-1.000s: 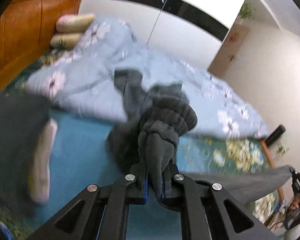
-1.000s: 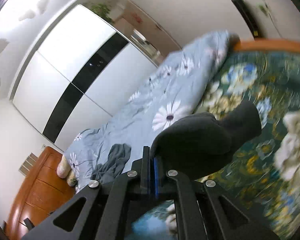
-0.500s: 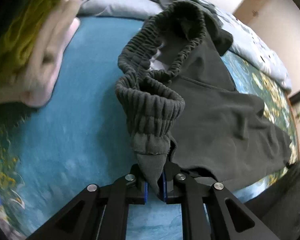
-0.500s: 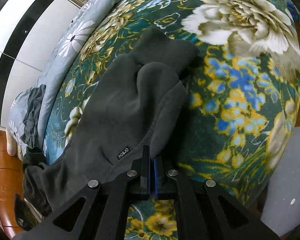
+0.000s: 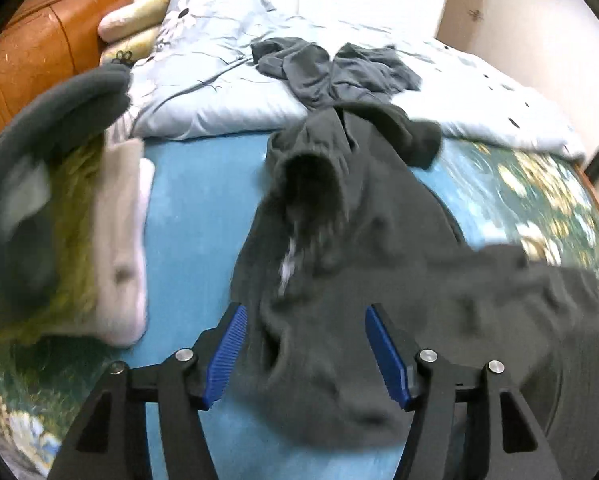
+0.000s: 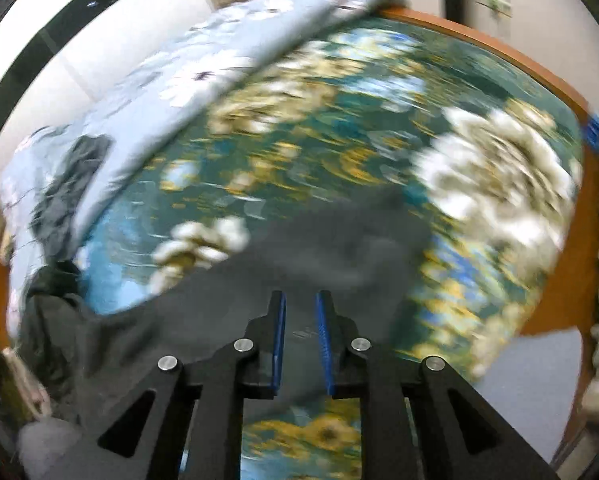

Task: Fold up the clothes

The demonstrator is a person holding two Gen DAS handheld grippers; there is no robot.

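Lying rumpled on bedspread (image 5: 203, 200), dark grey trousers (image 5: 339, 248); left gripper (image 5: 305, 354), right gripper (image 6: 301, 344) parted, just opening, gripping nothing.

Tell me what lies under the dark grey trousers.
The grey trousers lie on the blue flowered bedspread, which shows all around them. Anything beneath the cloth itself is covered.

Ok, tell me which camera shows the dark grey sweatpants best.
The left wrist view. There the dark grey sweatpants lie spread on the bed sheet, the elastic waistband opening visible, despite some blur. The right wrist view shows only a smeared grey stretch of them ahead of the right claw.
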